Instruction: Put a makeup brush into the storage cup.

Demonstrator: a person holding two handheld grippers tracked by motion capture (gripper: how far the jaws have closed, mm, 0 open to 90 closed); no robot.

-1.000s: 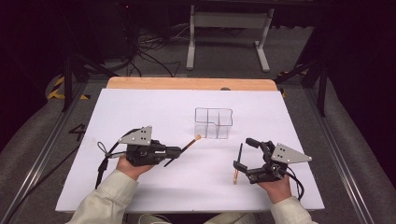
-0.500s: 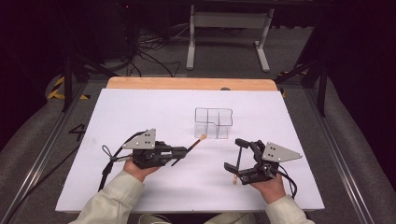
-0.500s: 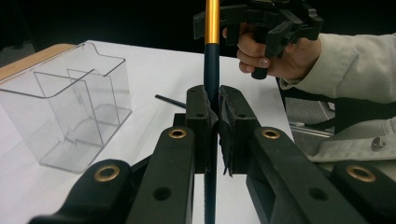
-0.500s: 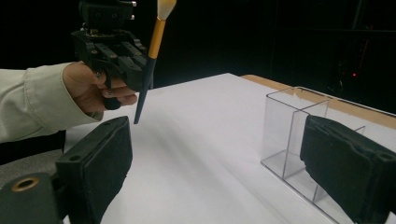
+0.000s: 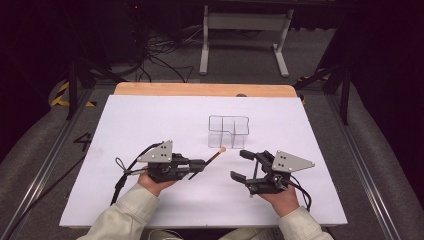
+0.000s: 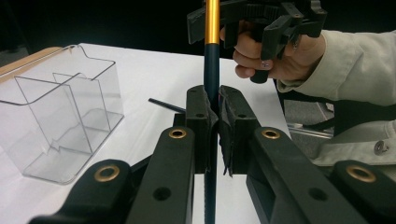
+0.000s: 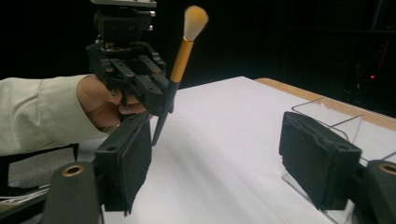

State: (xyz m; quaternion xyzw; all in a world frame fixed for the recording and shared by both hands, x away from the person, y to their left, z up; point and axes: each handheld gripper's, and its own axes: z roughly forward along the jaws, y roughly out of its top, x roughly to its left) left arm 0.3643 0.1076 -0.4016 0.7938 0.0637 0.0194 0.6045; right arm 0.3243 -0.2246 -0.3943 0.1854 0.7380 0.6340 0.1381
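A: High view first. Our left gripper (image 5: 204, 163) is clamped shut on the makeup brush (image 5: 214, 156), handle in the jaws, bristle tip angled up toward the clear acrylic organizer (image 5: 228, 132) and nearly at its near wall. The right gripper (image 5: 245, 165) sits just right of it, jaws apart, nothing between them. They've just been closing a bit, but still empty.

B: So we're loading the brush into a compartment, by the look of it. Advice: lift the tip over the near wall before we push forward, or we shove the organizer across the white table sheet (image 5: 150, 120).

A: Agreed. Left gripper view: the pads (image 6: 201, 112) pinch the brush (image 6: 211, 65) on its dark handle, below the gold ferrule; the shaft runs straight up out of the jaws. The organizer (image 6: 60, 121) stands off to the left, apart from the brush. A thin dark stick (image 6: 166, 105) lies on the sheet behind the jaws; we can't tell what it is.

B: The grip is low on the handle, so expect wobble. We go slow.

A: Right gripper view: the left gripper (image 7: 156, 100) holds the brush (image 7: 184, 46) tilted, bristles up. Our own right pads (image 7: 130, 163) stand wide with only bare sheet between them; the organizer (image 7: 327, 112) edge is behind the right pad.

B: We could steady the organizer with the right one if it slides.
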